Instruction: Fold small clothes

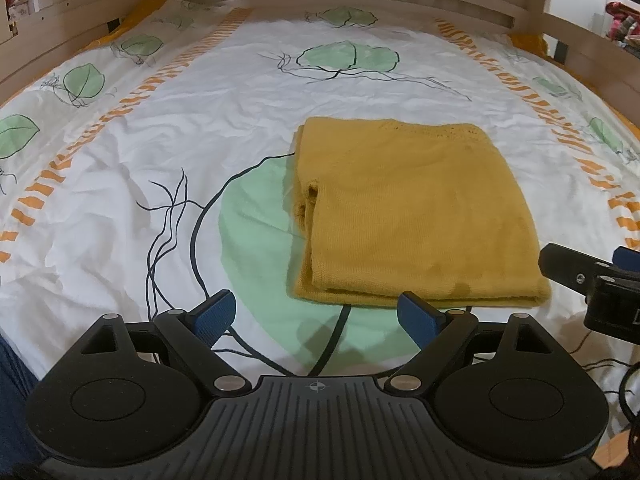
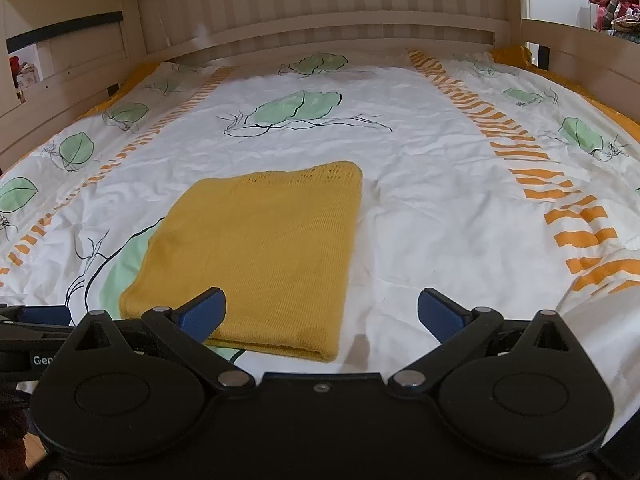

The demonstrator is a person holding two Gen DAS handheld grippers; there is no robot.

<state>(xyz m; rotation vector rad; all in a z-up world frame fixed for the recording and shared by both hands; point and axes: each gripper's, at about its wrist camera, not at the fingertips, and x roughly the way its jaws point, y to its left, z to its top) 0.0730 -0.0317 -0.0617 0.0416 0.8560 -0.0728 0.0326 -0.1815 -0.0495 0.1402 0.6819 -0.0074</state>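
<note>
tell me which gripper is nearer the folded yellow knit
Right. The right gripper hangs open over the yellow knit's near edge; the left gripper sits open just short of its near-left corner.

- Mustard garment (image 1: 416,216): knitted cloth, matt, fine ribbed texture; openwork band along far edge.
- Bedsheet (image 1: 240,128): thin woven cloth, matt, creased; printed green leaves, orange stripes.
- Bed frame (image 2: 320,12): pale wood, smooth, slight sheen.
- Left gripper (image 1: 316,316): matt black plastic body, ridged; blue textured pads (image 1: 212,316); shiny metal pivot pins.
- Right gripper (image 2: 322,312): same matt black plastic, blue pads, metal pins.
</note>
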